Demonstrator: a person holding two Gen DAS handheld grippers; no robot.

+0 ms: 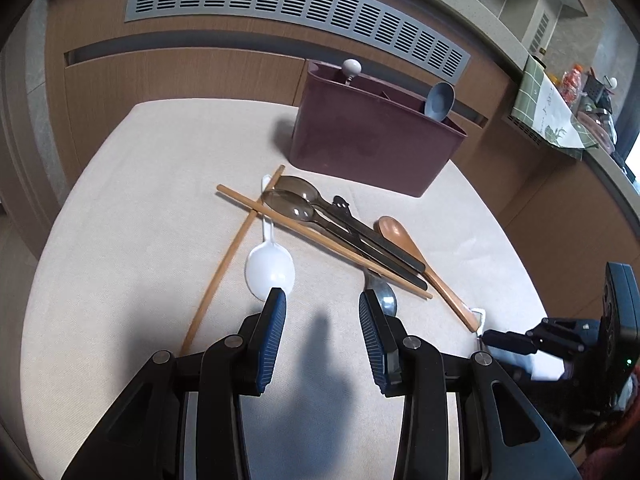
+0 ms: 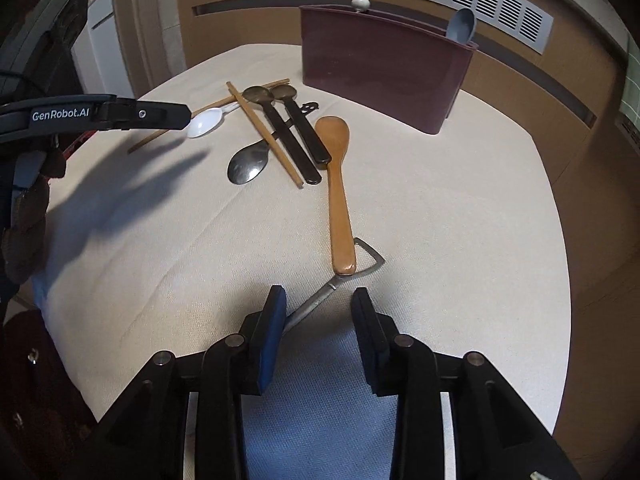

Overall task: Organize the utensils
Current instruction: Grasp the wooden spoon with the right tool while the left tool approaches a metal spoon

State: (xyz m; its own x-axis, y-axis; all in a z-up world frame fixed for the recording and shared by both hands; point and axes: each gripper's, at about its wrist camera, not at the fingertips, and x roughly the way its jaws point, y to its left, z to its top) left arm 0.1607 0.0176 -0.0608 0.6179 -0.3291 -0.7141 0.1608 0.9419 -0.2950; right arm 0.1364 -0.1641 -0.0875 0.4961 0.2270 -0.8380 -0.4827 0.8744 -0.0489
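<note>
A dark red utensil holder stands at the table's far side, with a grey spoon and a white-knobbed utensil in it. Loose on the cloth lie two chopsticks, a white plastic spoon, two translucent brown spoons, a wooden spoon, a metal spoon and a metal opener. My left gripper is open and empty above the cloth, between the white and metal spoons. My right gripper is open over the opener's handle.
The table has a beige cloth, with a blue cloth under the right gripper. Behind it are wooden panels with a grey vent grille. A counter with clutter stands at the far right.
</note>
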